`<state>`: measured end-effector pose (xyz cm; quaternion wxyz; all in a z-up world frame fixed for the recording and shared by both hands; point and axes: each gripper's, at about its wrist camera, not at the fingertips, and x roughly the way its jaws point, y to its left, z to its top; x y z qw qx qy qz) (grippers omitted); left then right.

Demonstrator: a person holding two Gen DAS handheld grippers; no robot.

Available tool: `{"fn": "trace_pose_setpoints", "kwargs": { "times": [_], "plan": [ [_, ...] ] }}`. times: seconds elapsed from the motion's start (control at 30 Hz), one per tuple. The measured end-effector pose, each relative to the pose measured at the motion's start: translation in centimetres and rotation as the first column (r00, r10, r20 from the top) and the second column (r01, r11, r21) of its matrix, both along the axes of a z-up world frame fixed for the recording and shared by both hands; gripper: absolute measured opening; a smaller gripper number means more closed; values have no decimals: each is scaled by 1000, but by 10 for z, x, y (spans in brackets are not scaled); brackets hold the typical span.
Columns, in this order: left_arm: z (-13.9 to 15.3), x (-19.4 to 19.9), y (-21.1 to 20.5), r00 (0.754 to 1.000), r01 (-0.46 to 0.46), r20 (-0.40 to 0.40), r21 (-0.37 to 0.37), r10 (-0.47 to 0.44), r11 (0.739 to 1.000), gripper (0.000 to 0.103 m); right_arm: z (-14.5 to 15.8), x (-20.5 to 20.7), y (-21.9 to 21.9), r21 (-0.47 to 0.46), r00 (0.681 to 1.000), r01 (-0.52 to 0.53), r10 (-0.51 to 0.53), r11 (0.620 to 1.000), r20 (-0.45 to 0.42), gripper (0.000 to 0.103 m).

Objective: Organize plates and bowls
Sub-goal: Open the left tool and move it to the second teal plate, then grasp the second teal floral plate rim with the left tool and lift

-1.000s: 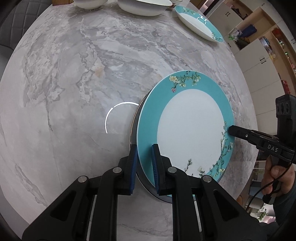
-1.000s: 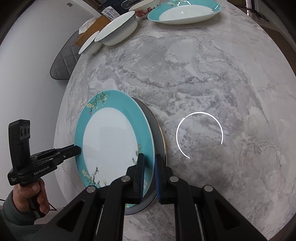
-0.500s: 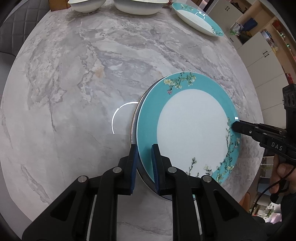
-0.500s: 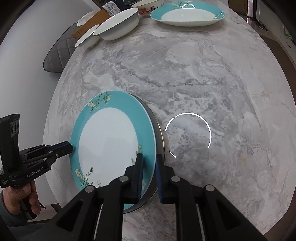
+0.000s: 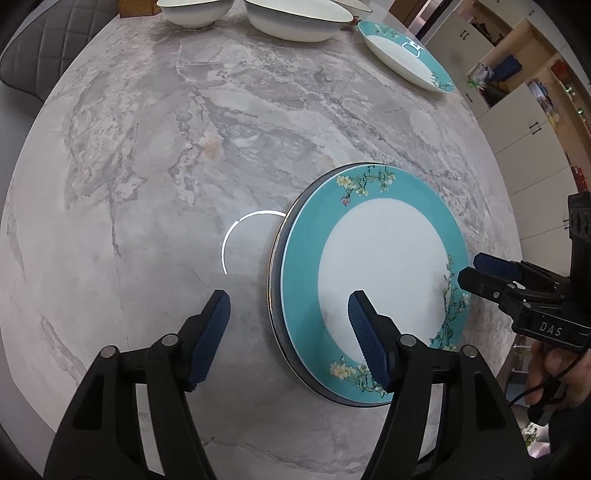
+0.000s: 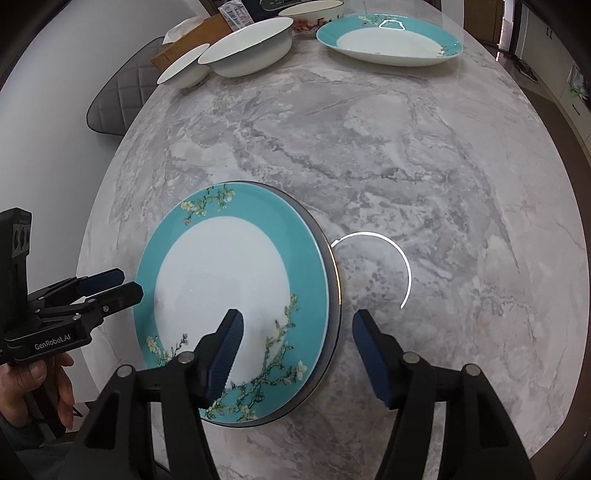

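left wrist view: left gripper (image 5: 288, 314), jaws opening, pads clear of the rim it straddles, nothing held. teal floral plate (image 5: 373, 280) lies flat on a darker plate (image 5: 275, 266), near the table (image 5: 184, 147) edge; stacked to save room, likely. right gripper (image 5: 480, 273) at the far rim. white bowls (image 5: 295, 18) and a second teal plate (image 5: 406, 51) at the far side, well apart.

right wrist view: right gripper (image 6: 295, 332), jaws opening, astride the stack's rim, untouching, empty. left gripper (image 6: 110, 284) opposite; two-sided hold suits a wide plate. stack looks released.
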<state>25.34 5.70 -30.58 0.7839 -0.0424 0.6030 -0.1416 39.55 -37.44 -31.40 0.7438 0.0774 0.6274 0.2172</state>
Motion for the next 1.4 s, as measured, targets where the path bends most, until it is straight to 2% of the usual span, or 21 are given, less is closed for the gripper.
{"fn": "trace_pose_setpoints", "kwargs": {
  "times": [0.07, 0.1, 0.13, 0.17, 0.2, 0.23, 0.3, 0.33, 0.43, 0.47, 0.6, 0.7, 0.87, 1.03, 1.13, 1.27, 1.4],
  "plan": [
    [8, 0, 6, 1000, -20, 13, -13, 20, 1000, 66, 4, 0, -6, 9, 1000, 23, -23, 1000, 2, 72],
    [13, 0, 9, 999, -31, 22, -25, 31, 999, 68, 9, 1, -11, 25, 999, 45, -45, 999, 12, 78],
    [18, 2, 13, 998, -44, 32, -43, 45, 998, 73, 13, 2, -17, 45, 998, 63, -64, 997, 22, 86],
    [25, 4, 17, 997, -58, 44, -73, 61, 996, 80, 20, 3, -24, 78, 995, 85, -88, 993, 39, 90],
    [31, 6, 20, 996, -67, 52, -98, 73, 993, 87, 28, 5, -32, 126, 992, 106, -114, 986, 60, 100],
    [36, 10, 21, 996, -65, 51, -117, 72, 991, 103, 35, 6, -40, 170, 987, 123, -138, 978, 79, 103],
    [51, 19, 18, 994, -48, 87, -137, 61, 989, 103, 49, 12, -57, 251, 977, 152, -183, 956, 105, 103],
    [62, 23, 15, 989, -33, 137, -135, 52, 990, 103, 55, 15, -62, 267, 975, 160, -194, 950, 106, 103],
    [90, 34, 0, 958, 0, 283, -127, 36, 992, 103, 66, 27, -77, 264, 972, 159, -199, 951, 129, 103],
    [97, 39, -7, 950, 6, 309, -132, 35, 991, 103, 69, 31, -79, 254, 970, 156, -196, 955, 142, 103],
    [114, 65, -34, 941, 11, 336, -157, 43, 988, 103, 76, 57, -99, 248, 955, 160, -213, 955, 204, 103],
    [115, 92, -58, 948, -1, 315, -155, 51, 988, 103, 74, 87, -116, 272, 948, 160, -225, 949, 226, 103],
    [98, 150, -105, 966, -64, 236, -165, 103, 984, 103, 63, 157, -142, 257, 955, 112, -176, 960, 240, 103],
    [73, 220, -154, 975, -99, 189, -105, 117, 990, 103, 30, 247, -180, 276, 976, 148, -185, 950, 112, 101],
    [56, 253, -172, 979, -132, 136, -131, 149, 983, 103, 10, 289, -193, 256, 975, 160, -193, 953, 113, 99],
    [36, 280, -195, 979, -160, 110, -98, 170, 982, 102, -15, 328, -197, 270, 982, 151, -175, 951, 67, 94],
    [23, 295, -206, 979, -175, 91, -82, 182, 981, 103, -30, 351, -187, 290, 990, 96, -122, 952, 73, 86]
  ]
}}
